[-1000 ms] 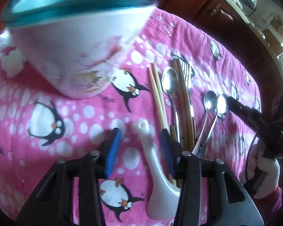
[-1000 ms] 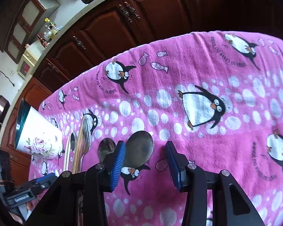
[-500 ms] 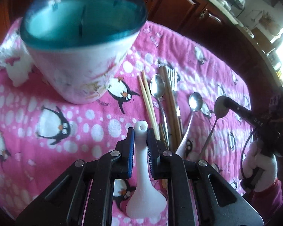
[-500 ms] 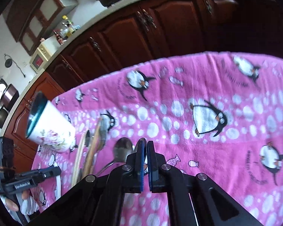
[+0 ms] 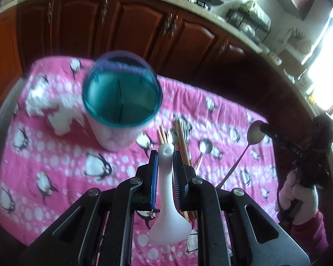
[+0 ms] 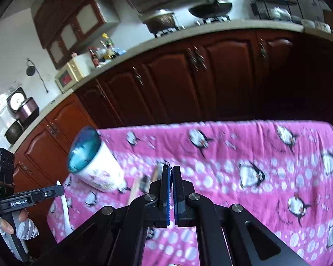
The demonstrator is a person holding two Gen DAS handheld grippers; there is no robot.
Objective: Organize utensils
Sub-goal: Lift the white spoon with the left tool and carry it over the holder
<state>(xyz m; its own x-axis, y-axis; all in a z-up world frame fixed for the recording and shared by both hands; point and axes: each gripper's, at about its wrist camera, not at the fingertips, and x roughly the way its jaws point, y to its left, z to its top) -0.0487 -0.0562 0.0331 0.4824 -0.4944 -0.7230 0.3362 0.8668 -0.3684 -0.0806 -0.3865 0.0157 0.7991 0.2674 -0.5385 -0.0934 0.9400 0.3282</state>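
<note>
- Two tools are up off the tabletop [image 5: 44, 155], which is draped in a soft pink cloth printed with penguins and white dots.
- Left tool [image 5: 164, 161]: its ribbed blue pads pinch the neck of a smooth white ceramic soup spoon [image 5: 166, 210], handle tip with its small hole pointing to 12 o'clock, broad scoop hanging at 6 o'clock toward the camera.
- At 11 o'clock of that spoon stands the utensil holder [image 5: 122, 102], a round white cup with a faint floral print and a glossy teal rim, split inside by a divider.
- Just past the tool's tips, at 12 to 1 o'clock, lie pale wooden chopsticks [image 5: 184, 146], a fork and a shiny steel spoon [image 5: 206, 148] flat on the cloth.
- Right tool [image 6: 172, 177]: pads pressed almost together, nipping a long polished metal spoon [image 5: 255, 134] at its bowl, thin handle slanting down to 7 o'clock.
- A gloved hand [image 5: 299, 197] grips that tool's handle at 4 o'clock.
</note>
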